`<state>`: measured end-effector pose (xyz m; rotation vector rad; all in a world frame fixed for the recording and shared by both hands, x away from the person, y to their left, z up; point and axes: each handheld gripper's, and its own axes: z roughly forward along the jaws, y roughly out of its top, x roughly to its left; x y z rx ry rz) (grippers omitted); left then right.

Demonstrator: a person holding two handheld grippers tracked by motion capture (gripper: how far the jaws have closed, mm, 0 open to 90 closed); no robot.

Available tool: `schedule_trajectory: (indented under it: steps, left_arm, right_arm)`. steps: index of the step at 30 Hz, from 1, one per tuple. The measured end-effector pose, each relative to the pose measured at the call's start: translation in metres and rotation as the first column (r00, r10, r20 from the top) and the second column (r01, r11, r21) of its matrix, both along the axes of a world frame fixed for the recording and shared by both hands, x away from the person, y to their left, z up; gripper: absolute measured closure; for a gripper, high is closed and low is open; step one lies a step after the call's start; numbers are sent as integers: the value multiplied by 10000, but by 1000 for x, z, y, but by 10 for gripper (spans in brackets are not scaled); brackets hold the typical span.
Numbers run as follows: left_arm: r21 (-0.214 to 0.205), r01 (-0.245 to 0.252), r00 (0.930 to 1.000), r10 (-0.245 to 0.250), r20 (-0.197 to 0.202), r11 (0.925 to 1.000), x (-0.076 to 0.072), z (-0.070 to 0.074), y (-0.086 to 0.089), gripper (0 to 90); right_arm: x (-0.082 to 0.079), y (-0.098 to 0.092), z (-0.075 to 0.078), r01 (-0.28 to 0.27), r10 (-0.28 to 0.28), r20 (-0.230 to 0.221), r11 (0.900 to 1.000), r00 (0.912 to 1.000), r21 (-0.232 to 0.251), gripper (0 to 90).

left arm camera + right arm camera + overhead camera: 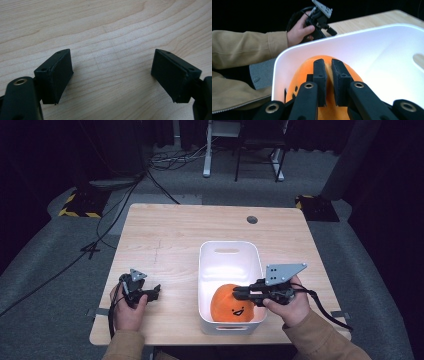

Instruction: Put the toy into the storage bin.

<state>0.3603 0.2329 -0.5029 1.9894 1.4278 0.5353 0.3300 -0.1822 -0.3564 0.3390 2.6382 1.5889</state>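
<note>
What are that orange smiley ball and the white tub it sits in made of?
The orange smiley toy looks like soft matte plush or foam: the right claw pinches a fold of it. The white tub seems to be smooth moulded plastic with rounded, slightly glossy walls.

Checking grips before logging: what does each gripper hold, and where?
The right gripper pinches the orange plush toy at its top; the left gripper holds nothing.

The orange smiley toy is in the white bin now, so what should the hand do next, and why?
Probably open the right gripper and let go: its jaws pinch a fold of the orange smiley toy, which already seems to sit low inside the white bin.
</note>
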Motion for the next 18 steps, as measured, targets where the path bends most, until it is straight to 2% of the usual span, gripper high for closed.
schedule_trajectory:
  steps: [7,9,15,18]
  left_arm:
    - [-25,40,10000,-41,-41,10000,0,0,0,178]
    - [-22,26,10000,-26,-24,10000,0,0,0,178]
    - [-18,26,10000,-26,-21,10000,0,0,0,178]
    - [0,24,10000,-24,-40,10000,0,0,0,178]
  right_arm:
    - [0,-3,-14,0,-38,-478,9968,9988,-800,817]
    - [0,-4,-18,-2,-49,-490,9946,9988,-1038,813]
    - [-1,-4,-18,-24,-40,-562,9935,9984,-1138,794]
    - [0,-3,-18,4,-58,-492,9940,9988,-1093,731]
